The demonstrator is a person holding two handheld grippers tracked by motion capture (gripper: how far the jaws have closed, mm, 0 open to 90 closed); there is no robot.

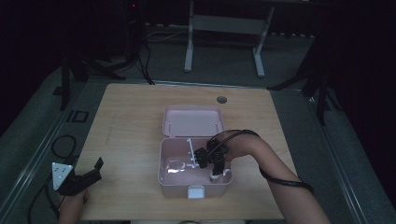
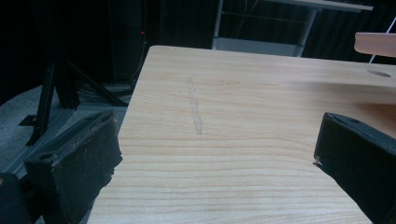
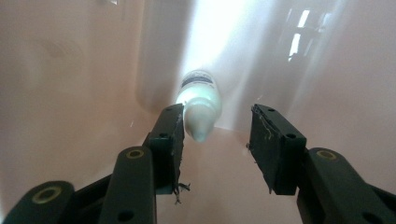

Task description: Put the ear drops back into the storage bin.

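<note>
A pink box (image 1: pixel 180 189) stands open on the wooden table (image 1: pixel 130 121), with its lid (image 1: pixel 193 121) laid back. My right gripper (image 1: pixel 215 162) reaches down into the box's right end. In the right gripper view its jaws (image 3: pixel 217 135) stand apart over a small white bottle (image 3: pixel 200 109) in the box's corner. The bottle's tip lies against the left pad, and the right pad is clear of it. The same bottle (image 1: pixel 216 176) shows just below the gripper in the high view. My left gripper (image 1: pixel 97 170) rests open near the table's front left edge, nothing between its jaws (image 2: pixel 217 154).
A white latch (image 1: pixel 195 192) sits on the box's front wall. A white divider (image 1: pixel 191 151) and something clear and shiny (image 1: pixel 175 165) lie inside the box. There is a round hole (image 1: pixel 222 99) in the table near its far edge. Dark stands and cables surround the table.
</note>
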